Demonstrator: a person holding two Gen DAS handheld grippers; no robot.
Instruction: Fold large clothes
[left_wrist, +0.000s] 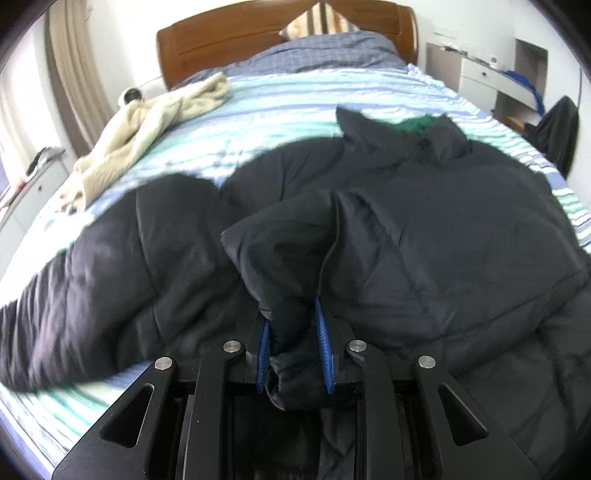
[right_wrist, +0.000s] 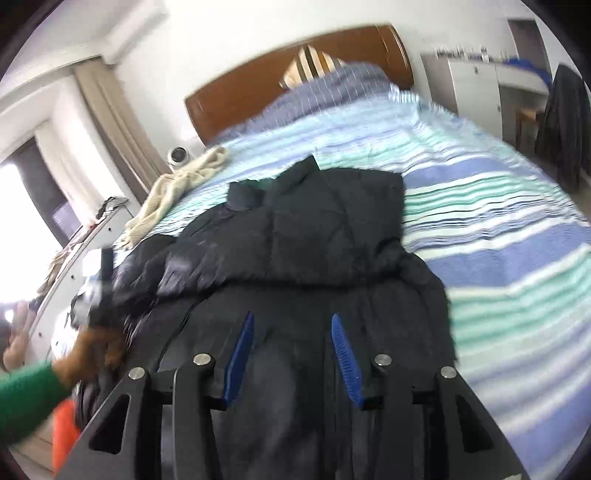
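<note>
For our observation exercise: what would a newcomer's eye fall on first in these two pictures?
First, the big dark navy quilted jacket spread over the bed with the blue, white and green striped cover. Next, the left gripper, its blue pads clamped on a bunched fold of the jacket, while the right gripper hangs open above it. A cream knitted garment lies at the bed's left edge.

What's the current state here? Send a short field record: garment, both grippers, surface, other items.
garment: dark puffer jacket spread on the bed, collar toward the headboard
left gripper: shut on a bunched jacket part, possibly a sleeve
right gripper: open above the jacket's lower part, holding nothing
surface: striped bedsheet
other items: cream garment crumpled near the bed's left edge; striped pillow at the headboard
</note>
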